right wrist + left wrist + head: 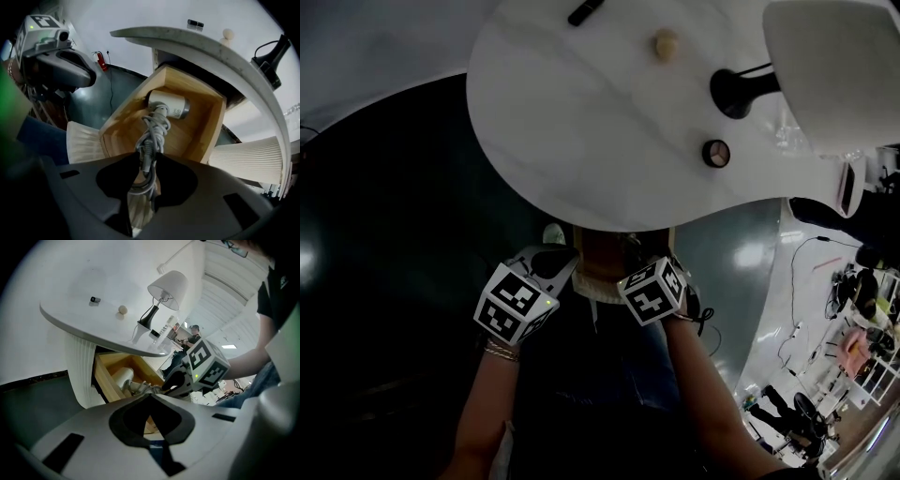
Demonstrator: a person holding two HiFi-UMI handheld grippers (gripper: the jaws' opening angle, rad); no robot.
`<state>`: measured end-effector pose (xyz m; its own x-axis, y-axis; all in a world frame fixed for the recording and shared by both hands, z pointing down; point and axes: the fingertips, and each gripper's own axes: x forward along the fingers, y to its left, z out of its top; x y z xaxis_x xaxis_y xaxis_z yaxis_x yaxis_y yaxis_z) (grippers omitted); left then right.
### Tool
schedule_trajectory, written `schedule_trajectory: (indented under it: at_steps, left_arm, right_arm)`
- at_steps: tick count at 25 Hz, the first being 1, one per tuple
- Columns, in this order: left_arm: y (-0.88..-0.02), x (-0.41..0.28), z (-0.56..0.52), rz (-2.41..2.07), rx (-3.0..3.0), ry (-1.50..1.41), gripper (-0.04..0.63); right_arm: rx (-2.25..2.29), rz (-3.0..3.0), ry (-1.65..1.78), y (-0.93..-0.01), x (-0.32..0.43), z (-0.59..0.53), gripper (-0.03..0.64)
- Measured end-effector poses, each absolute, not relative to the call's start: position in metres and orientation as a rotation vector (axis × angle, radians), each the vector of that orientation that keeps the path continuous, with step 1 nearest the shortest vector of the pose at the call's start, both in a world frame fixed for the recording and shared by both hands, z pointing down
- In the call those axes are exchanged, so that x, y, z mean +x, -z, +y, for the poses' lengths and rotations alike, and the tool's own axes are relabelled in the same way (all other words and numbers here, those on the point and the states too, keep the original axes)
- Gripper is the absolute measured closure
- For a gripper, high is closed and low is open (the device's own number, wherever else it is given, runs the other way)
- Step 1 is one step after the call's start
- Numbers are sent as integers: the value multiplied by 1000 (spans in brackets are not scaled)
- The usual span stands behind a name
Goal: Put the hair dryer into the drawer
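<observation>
1. The hair dryer point(169, 104) lies inside the open wooden drawer point(212, 125), toward its far end.
2. The right gripper point(146, 159) clamps the dryer's bundled cord point(151, 133) above the near edge; the left gripper point(150, 397) hovers nearby, jaws together on nothing.
3. Apparently remaining: lowering the cord in and releasing it.

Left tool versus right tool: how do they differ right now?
The right tool is clamped on the cord of the hair dryer; the left tool holds nothing. The right tool sits at the open drawer; the left tool is off to its side. Both have their jaws together.
</observation>
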<state>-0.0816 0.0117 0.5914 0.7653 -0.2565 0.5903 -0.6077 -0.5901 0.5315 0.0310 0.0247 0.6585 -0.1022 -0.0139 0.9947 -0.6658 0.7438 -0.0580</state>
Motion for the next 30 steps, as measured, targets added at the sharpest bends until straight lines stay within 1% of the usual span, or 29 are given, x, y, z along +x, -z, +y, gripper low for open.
schedule_trajectory:
  at_steps: [13, 30]
  left_arm:
    - [-597, -76, 21, -630, 2190, -603, 580]
    - [-605, -82, 31, -640, 2151, -602, 580]
  right_arm:
    - [608, -1667, -595, -669, 12, -2, 491]
    - [524, -1651, -600, -697, -2, 11, 489]
